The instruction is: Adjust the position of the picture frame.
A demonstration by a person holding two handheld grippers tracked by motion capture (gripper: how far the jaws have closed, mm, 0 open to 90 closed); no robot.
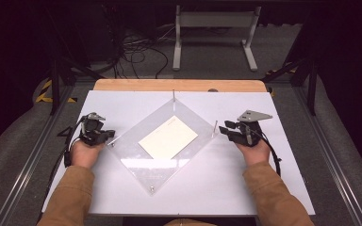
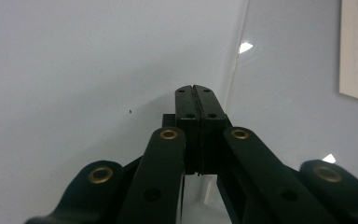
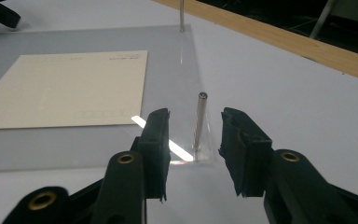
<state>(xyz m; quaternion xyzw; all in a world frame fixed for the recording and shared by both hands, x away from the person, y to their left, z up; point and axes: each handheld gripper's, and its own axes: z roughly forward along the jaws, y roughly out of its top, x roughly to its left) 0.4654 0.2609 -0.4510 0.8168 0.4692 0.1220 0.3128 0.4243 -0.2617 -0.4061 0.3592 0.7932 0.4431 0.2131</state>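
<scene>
White tabletop (image 1: 245, 188) carries a clear acrylic plate (image 1: 136, 155), set as a diamond, with a cream card (image 1: 168, 137) lying at its centre. My left gripper (image 2: 196, 87) rests at the plate's left corner, jaws pressed together on nothing. My right gripper (image 3: 193, 130) stands partly open, an upright metal pin (image 3: 200, 119) at the plate's right corner between its jaws, untouched.

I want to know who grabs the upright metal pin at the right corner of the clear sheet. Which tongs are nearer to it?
Right. The right tongs stand open around the pin, not touching it. The left tongs are shut at the clear sheet's opposite corner.
</scene>
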